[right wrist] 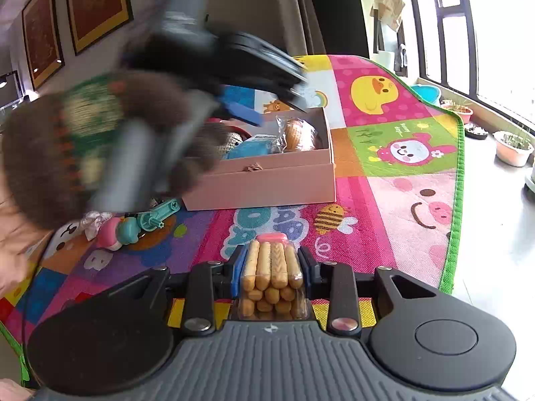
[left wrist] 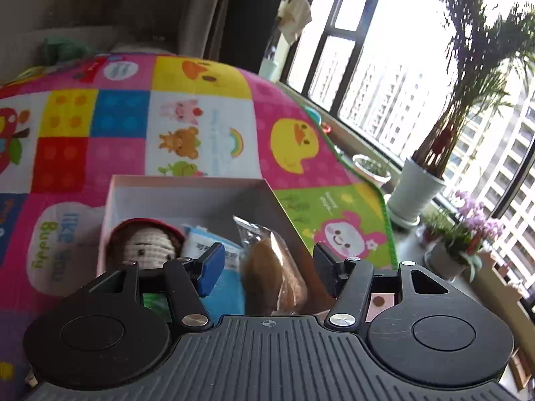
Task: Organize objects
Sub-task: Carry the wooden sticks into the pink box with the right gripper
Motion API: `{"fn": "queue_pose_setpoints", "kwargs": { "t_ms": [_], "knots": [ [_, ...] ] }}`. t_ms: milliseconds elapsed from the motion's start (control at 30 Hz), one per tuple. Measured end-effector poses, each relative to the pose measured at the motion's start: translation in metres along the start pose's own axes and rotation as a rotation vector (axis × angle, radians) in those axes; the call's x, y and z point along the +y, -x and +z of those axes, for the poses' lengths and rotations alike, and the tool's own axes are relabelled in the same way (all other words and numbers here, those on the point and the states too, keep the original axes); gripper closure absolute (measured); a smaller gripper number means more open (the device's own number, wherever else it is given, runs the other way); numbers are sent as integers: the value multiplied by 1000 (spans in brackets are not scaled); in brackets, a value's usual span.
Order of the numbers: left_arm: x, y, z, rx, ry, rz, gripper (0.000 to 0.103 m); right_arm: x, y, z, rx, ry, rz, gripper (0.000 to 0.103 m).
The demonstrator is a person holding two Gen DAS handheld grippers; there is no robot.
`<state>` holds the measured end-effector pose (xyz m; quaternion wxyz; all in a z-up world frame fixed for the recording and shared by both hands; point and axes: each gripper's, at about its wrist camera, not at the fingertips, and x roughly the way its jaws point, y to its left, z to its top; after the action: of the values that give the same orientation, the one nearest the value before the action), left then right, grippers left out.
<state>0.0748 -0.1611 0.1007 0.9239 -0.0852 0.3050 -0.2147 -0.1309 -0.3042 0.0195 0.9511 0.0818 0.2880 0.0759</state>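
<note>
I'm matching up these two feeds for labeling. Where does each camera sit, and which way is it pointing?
Left wrist: rides the left hand-held gripper, over the pink box, looking across the play mat toward the windows; its open fingers show.
Right wrist: rides the right hand-held gripper, low over the mat, facing the box; its fingers clamp a biscuit stick pack, and the left hand-held gripper and a sleeve show, blurred.
Shared: box, wrapped bun, crochet doll, mat.

Our left tool (left wrist: 265,262) has black linkage arms, silver screws, blue finger pads (left wrist: 210,269) and a ribbed grey base; our right tool (right wrist: 271,269) matches it.
</note>
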Motion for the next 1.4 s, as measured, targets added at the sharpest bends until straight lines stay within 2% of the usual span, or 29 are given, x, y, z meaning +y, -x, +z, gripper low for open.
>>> {"fn": "queue_pose_setpoints", "kwargs": {
  "t_ms": [100, 267, 367, 500, 700, 733, 767, 800, 867, 900, 967, 1000, 1033, 1133, 1200, 1267, 1333, 1400],
  "knots": [
    [40, 54, -23, -74, 50, 0, 39, -3, -4, 1, 21, -18, 14, 71],
    [95, 122, -70, -117, 79, 42, 39, 5, -12, 28, 34, -12, 55, 71],
    [116, 154, -89, -146, 64, 66, 39, 12, -18, 72, 1, 15, 87, 71],
    [143, 184, -100, -191, 132, 62, 39, 26, -43, 142, -15, 58, 92, 71],
    [167, 193, -98, -223, 205, 39, 40, 36, -128, 230, 151, 58, 255, 71],
    [168, 191, -97, -222, 204, 42, 40, 33, -145, 240, 163, 57, 250, 66],
    [169, 189, -97, -219, 201, 49, 39, 30, -162, 249, 155, 65, 206, 63],
    [169, 188, -97, -217, 197, 55, 39, 26, -177, 256, 143, 81, 127, 58],
    [168, 190, -101, -213, 172, 56, 39, 12, -199, 264, 121, 96, -66, 55],
    [168, 189, -103, -208, 157, 58, 39, 2, -202, 264, 118, 82, -113, 55],
    [168, 186, -107, -193, 136, 63, 39, -17, -193, 258, 98, 24, -142, 54],
    [169, 183, -109, -183, 132, 57, 40, -23, -185, 252, 85, 12, -154, 50],
    [168, 179, -110, -173, 130, 50, 40, -26, -176, 245, 77, 16, -159, 47],
    [162, 170, -113, -147, 102, 48, 39, -28, -149, 214, 73, 45, -175, 46],
    [151, 165, -116, -120, 43, 67, 39, -22, -131, 192, 80, 58, -152, 44],
    [141, 160, -120, -88, -26, 89, 39, -10, -112, 170, 81, 73, -104, 37],
    [134, 156, -122, -60, -69, 97, 39, 1, -95, 145, 81, 79, -57, 26],
    [130, 153, -123, -49, -91, 101, 39, 13, -82, 118, 85, 86, -16, 22]
  ]
}}
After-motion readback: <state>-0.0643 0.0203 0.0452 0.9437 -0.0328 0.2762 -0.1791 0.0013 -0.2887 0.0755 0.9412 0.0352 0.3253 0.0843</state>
